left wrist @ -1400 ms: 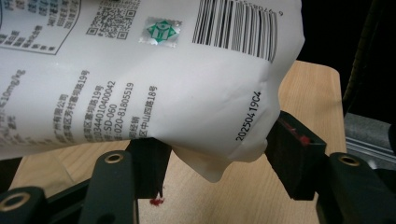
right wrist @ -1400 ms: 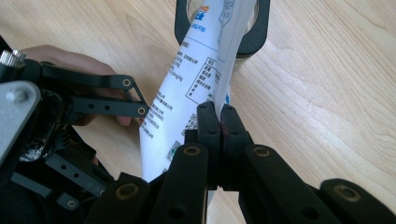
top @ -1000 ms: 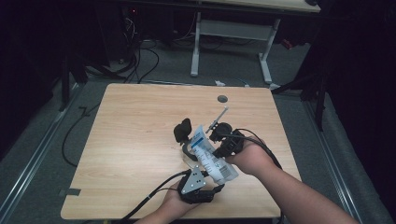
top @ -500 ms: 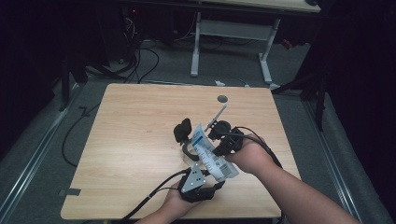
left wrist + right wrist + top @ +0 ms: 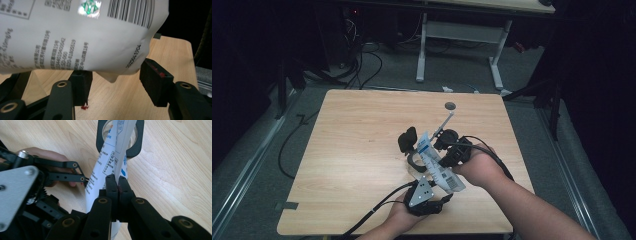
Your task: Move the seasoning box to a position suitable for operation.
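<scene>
Item: white pouch (image 5: 438,165), held above the surface's near right part, mouth tipped into a jar (image 5: 120,138). Right tool (image 5: 117,185) pinches it; left tool (image 5: 120,82) spread beneath its bottom. Risk: unsupported pouch sags, spilling beside the jar.

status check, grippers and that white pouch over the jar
Right gripper shut on white pouch. Left gripper open, jaws just opening, pouch bottom between them. Pouch top in jar. Nothing in the way.
</scene>
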Demonstrator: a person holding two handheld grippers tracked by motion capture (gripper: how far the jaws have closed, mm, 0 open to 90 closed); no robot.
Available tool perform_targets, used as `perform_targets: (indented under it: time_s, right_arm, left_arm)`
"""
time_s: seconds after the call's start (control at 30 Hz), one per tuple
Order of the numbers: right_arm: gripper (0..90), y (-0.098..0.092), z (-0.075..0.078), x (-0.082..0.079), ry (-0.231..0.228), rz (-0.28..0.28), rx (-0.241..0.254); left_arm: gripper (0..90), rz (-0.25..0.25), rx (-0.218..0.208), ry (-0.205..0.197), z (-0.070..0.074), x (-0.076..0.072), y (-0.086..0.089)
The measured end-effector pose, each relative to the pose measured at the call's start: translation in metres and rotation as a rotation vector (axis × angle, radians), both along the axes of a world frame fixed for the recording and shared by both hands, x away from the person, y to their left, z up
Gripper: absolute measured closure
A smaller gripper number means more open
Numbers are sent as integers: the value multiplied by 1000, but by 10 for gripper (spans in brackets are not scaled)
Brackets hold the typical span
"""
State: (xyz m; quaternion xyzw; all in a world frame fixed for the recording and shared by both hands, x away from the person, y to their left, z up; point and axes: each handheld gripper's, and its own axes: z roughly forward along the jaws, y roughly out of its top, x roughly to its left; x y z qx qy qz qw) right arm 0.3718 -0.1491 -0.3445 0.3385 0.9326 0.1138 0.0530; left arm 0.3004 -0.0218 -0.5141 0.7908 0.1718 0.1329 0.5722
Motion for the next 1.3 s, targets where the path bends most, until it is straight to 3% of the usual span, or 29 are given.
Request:
perform_targets:
  time_s: [0.2,0.53,0.73,1.3]
  right_arm:
    - [900,0,0,1,5,-4,19]
    - [900,5,1,0,11,-2,36]
    - [900,4,-2,0,15,-6,28]
    - [900,0,0,7,11,-21,22]
  left_arm:
    - [463,18,2,-13,-1,0,0]
    - [381,40,-4,-17,-4,3,-1]
    - [497,32,-2,0,-3,2,0]
    - [524,35,-29,1,7,-2,2]
